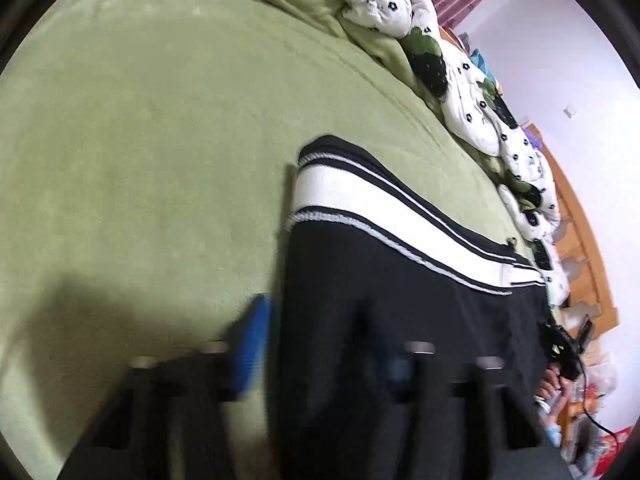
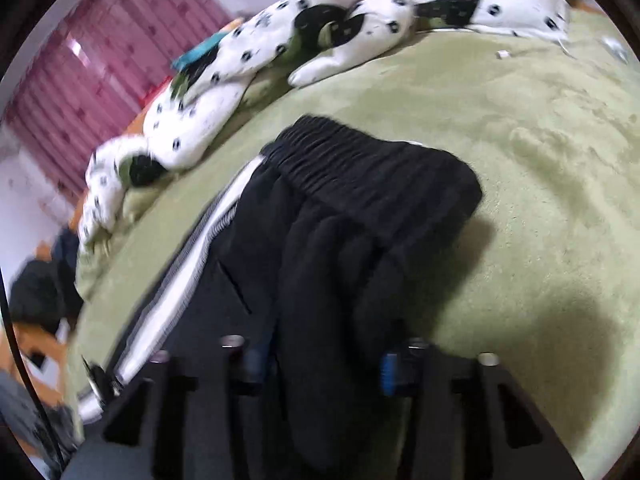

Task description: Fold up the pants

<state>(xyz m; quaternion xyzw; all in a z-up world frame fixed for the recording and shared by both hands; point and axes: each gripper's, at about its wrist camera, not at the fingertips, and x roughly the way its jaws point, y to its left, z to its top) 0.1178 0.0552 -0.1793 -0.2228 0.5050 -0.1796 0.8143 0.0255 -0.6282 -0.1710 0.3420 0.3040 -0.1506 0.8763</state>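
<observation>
Left gripper (image 1: 324, 356): both blue-padded fingers low in the left wrist view, closed in on the near edge of the black pants (image 1: 400, 280). One blue pad (image 1: 256, 344) shows at the cloth's left border, the other is dim behind the black fabric. Cloth sits between them; it looks pinched, though blur keeps the contact from being sharp.

Right gripper (image 2: 320, 364): fingers stand either side of a bunched black fold of the pants (image 2: 344, 248). Blue pad (image 2: 389, 374) pressed against the fold's right side, the other pad against its left. Jaws clamped on that fold.

Pants lie on the green bedcover (image 1: 160, 140), roughly mid-bed, stretched between the two grippers. Leg end, with its white side stripe (image 1: 360, 196) edged in black-and-white trim, runs away from the left gripper. Elastic waistband (image 2: 352, 152) lies beyond the right gripper, gathered and slightly humped.

Right of the pants in the left view, at the cover's edge: the other gripper, dark, held in a hand (image 1: 554, 386).

Beyond the pants: a rumpled white quilt with black flower print and green patches (image 2: 280, 32), heaped along the far side of the bedcover. Past the quilt, a pink-red curtain (image 2: 100, 52) and a pale wall (image 1: 560, 60). Wooden furniture (image 1: 588, 248) past the quilt's end.
</observation>
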